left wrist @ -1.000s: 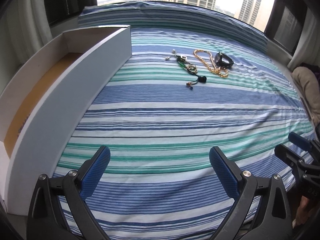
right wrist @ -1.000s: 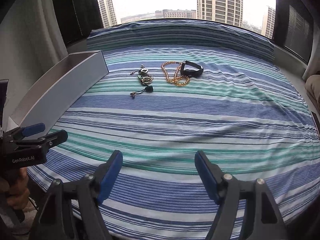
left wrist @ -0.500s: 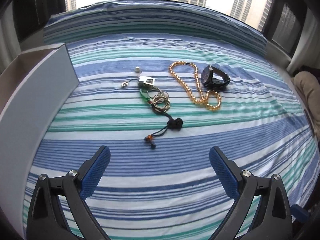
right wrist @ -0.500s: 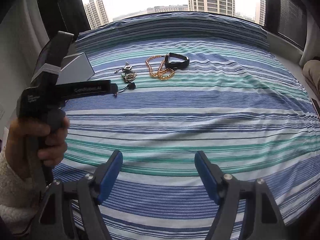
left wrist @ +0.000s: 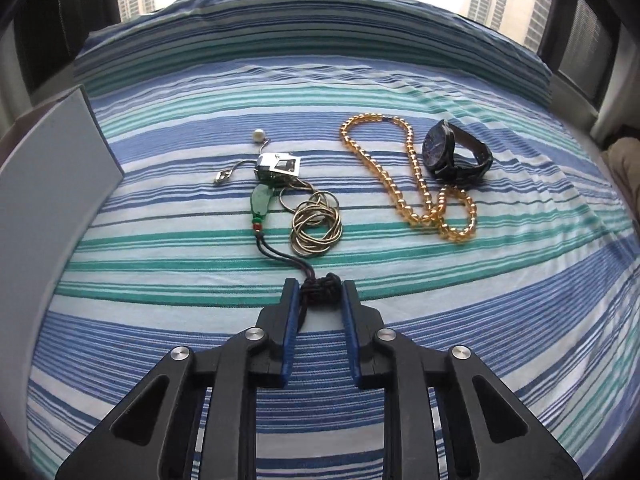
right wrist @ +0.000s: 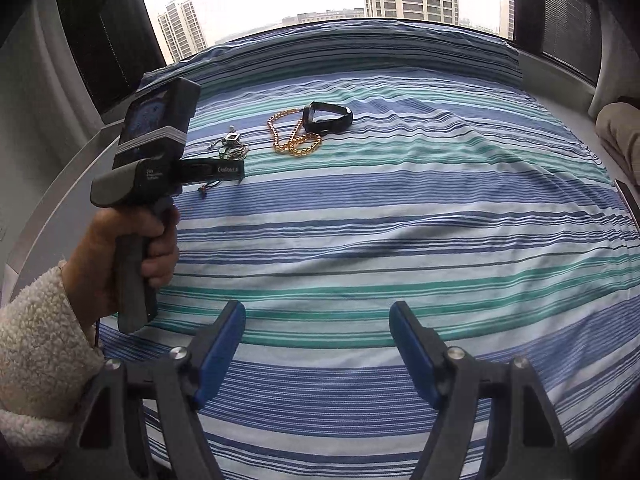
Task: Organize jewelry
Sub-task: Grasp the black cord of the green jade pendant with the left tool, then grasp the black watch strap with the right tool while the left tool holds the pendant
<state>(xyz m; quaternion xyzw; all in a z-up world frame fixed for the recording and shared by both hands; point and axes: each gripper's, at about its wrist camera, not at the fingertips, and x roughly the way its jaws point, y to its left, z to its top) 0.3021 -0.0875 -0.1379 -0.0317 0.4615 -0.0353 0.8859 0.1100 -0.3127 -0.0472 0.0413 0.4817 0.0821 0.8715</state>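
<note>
In the left wrist view my left gripper (left wrist: 319, 294) is shut on the black knot (left wrist: 321, 293) of a dark cord that carries a green jade pendant (left wrist: 261, 201). Beyond lie a coiled silver chain (left wrist: 316, 226), a silver square piece (left wrist: 278, 167), a pearl (left wrist: 259, 135), an amber bead necklace (left wrist: 416, 184) and a black watch (left wrist: 454, 156). My right gripper (right wrist: 318, 346) is open and empty, low over the bed's near part. The right wrist view shows the left gripper body (right wrist: 160, 168), the amber necklace (right wrist: 296, 136) and the watch (right wrist: 328, 117).
Everything lies on a blue, green and white striped bedspread (left wrist: 480, 300). A white box wall (left wrist: 44, 184) stands at the left. A window with tower blocks is behind the bed. A hand in a fleece sleeve (right wrist: 44, 344) holds the left gripper.
My left gripper has moved forward to the jewelry and closed on the cord's knot. The right gripper has stayed open and nearly still.
</note>
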